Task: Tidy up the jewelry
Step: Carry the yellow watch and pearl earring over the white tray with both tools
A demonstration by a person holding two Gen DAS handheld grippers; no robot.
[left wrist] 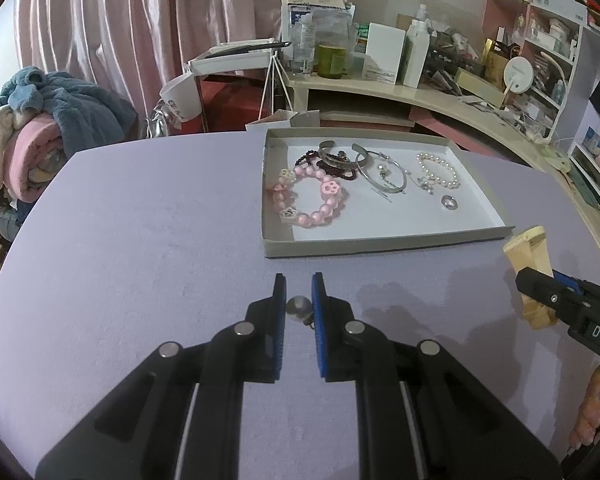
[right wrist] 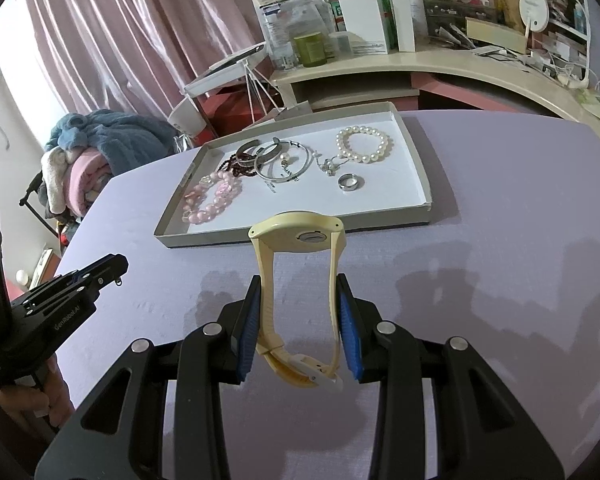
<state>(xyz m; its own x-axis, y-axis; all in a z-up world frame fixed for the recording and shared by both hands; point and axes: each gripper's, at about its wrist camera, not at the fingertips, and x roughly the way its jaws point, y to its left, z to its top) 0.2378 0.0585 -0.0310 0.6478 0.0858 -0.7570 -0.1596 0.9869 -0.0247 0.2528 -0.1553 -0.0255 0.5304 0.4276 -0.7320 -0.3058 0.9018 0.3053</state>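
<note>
Small round silver-grey bead earring (left wrist: 299, 306) w/ a tiny dark hook sits pinched between my left claw's (left wrist: 299, 286) blue pads, jaws nearly together, held over the lilac tablecloth (left wrist: 140, 240). My right claw (right wrist: 299, 292) is clamped on a cream plastic wristwatch (right wrist: 300, 264): pads press both strap sides, case up front w/ its back facing me, buckle end hanging near the pads' base. Just beyond, the shallow grey cardboard tray (left wrist: 380, 245) w/ white floor lies on the cloth. Inside: chunky pink bead bracelet (left wrist: 308, 196) at the left, dark red bead string (left wrist: 312, 157), silver bangles (left wrist: 380, 176) mid-tray, white pearl bracelet (left wrist: 440, 168) on the right, plain silver ring (left wrist: 448, 201) nearest that. Cluttered beige desk (left wrist: 420, 96) behind, pink curtain (left wrist: 120, 20) beyond.
</note>
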